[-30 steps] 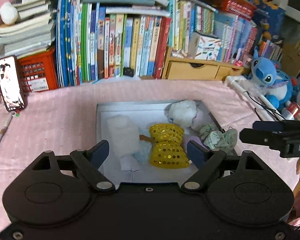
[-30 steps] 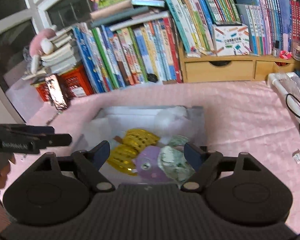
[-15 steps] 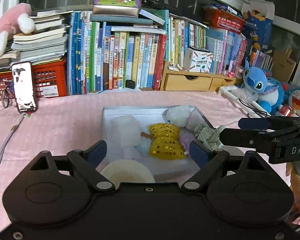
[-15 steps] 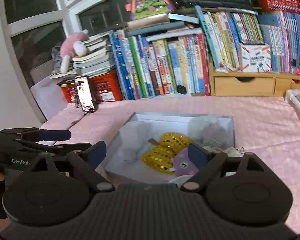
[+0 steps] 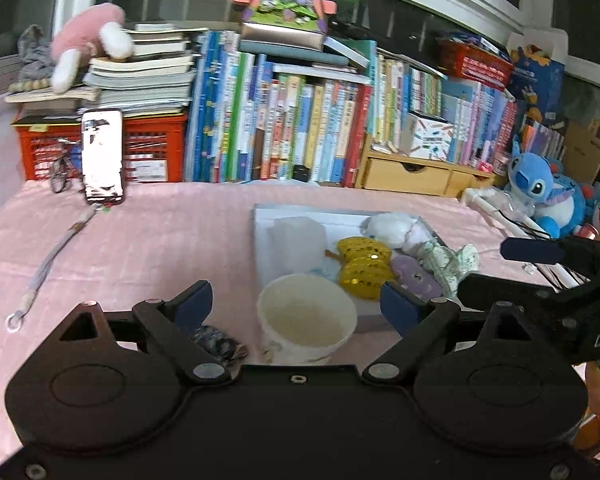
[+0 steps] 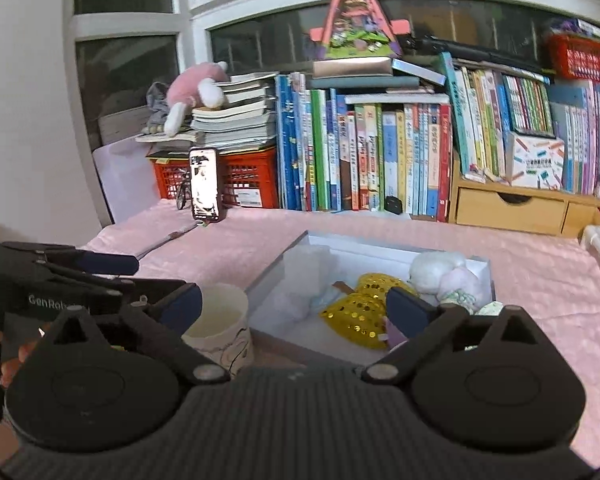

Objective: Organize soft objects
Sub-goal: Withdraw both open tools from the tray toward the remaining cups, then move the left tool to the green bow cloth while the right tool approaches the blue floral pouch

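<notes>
Both our grippers had pulled back from the box (image 5: 312, 216) at mid-worktop holding the soft toys (image 5: 364, 266); left gripper (image 5: 296, 300) fingers apart, right gripper (image 6: 296, 306) fingers widening, empty. We risked toppling the cup (image 5: 306, 318).

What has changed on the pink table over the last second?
Both views have pulled back from the white box, so a paper cup now shows in front of it. The left hand-held gripper and the right hand-held gripper hold nothing; the right one's jaws are opening. The yellow sequin bow and the other soft things lie in the box as before.
</notes>
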`<state>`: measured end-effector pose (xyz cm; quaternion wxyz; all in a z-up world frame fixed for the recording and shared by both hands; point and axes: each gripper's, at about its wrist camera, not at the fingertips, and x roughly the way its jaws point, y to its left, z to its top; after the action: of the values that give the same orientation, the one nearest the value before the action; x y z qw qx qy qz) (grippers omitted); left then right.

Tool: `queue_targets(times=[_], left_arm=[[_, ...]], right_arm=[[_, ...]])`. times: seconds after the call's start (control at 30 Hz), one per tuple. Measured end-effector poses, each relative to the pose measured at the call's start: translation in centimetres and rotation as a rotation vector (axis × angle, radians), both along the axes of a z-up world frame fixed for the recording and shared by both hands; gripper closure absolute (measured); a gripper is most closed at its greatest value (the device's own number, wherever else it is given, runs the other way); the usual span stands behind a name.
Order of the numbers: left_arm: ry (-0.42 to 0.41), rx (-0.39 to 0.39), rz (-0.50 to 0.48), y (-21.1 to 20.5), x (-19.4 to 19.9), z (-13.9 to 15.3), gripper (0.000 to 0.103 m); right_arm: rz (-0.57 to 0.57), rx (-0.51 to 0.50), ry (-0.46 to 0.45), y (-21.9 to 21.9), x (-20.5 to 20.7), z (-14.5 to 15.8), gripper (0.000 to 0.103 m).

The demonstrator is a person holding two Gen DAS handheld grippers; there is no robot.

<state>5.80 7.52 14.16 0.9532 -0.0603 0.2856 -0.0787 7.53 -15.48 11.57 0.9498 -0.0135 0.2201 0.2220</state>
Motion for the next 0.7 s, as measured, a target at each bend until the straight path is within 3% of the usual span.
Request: queue_targets(times=[0.37,0.7], left_arm=[[-0.027,-0.019,0.149,4.7,-4.5,-1.3,0.007],[0.058,-0.045,0.202,6.1,-5.8,-5.2,0.007]], right_arm=[[0.057,-0.052,-0.025,2.6,-2.9,-2.3,0.0],[0.099,-0.058,-0.007,4.2,-3.8,-4.7,0.0]])
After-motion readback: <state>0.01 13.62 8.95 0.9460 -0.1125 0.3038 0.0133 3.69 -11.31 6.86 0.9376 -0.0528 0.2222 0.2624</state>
